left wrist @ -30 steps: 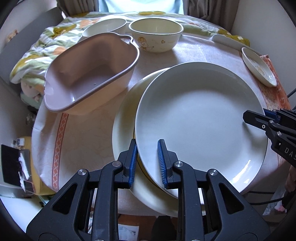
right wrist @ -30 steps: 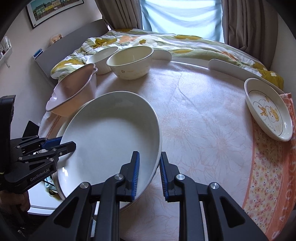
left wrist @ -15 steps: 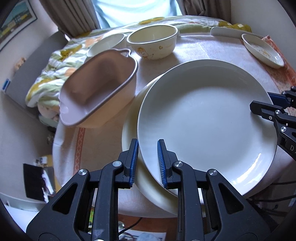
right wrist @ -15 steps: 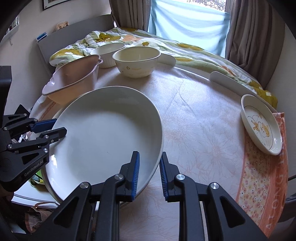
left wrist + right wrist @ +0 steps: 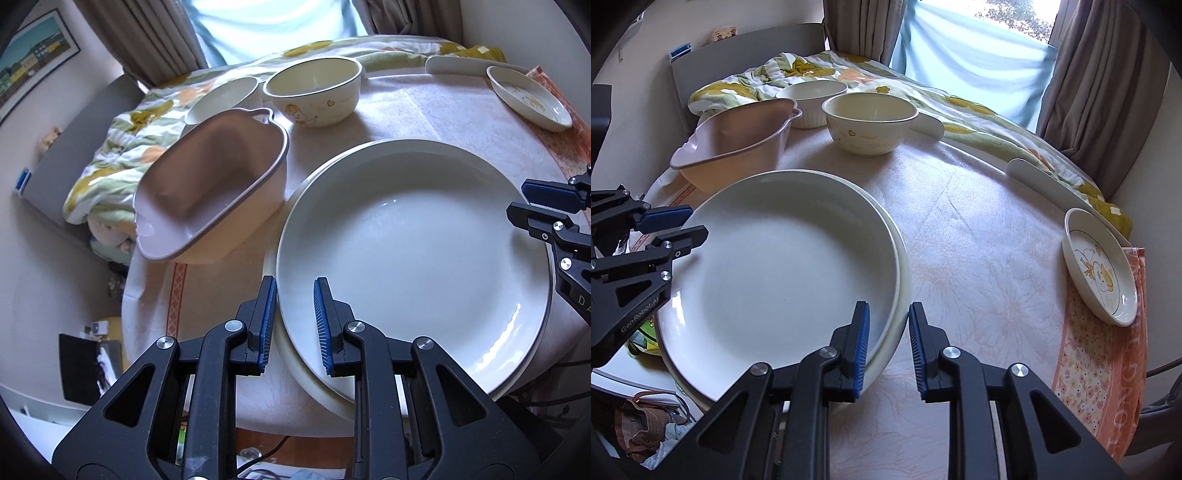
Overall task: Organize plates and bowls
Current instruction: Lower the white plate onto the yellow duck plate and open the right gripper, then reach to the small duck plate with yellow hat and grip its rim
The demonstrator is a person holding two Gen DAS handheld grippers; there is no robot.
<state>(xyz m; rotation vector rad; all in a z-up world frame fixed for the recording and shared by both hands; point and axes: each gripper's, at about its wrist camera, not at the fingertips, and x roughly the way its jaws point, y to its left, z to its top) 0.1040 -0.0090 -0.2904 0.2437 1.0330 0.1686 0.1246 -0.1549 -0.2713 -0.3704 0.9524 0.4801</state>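
Observation:
A large white plate (image 5: 413, 254) lies on top of a cream plate (image 5: 317, 387) at the table's near-left side; it also shows in the right wrist view (image 5: 775, 280). My left gripper (image 5: 294, 325) straddles the white plate's rim with its jaws slightly apart, and the plate rests on the lower one. My right gripper (image 5: 886, 345) stands open around the rims of both plates on the opposite side. A pink tub (image 5: 214, 192), a cream cartoon bowl (image 5: 314, 92), a white bowl (image 5: 221, 99) and a small oval dish (image 5: 1100, 266) stand around them.
The round table (image 5: 979, 240) has a pale cloth and an orange floral mat (image 5: 1108, 350) at right. A white raised guard (image 5: 1045, 184) runs along the far edge. A floral quilt (image 5: 960, 107) and curtains lie behind. The plates overhang the table's edge.
The white plate has come down onto the cream plate and now sits centred on it. Both grippers' jaws have opened a little wider around the rims.

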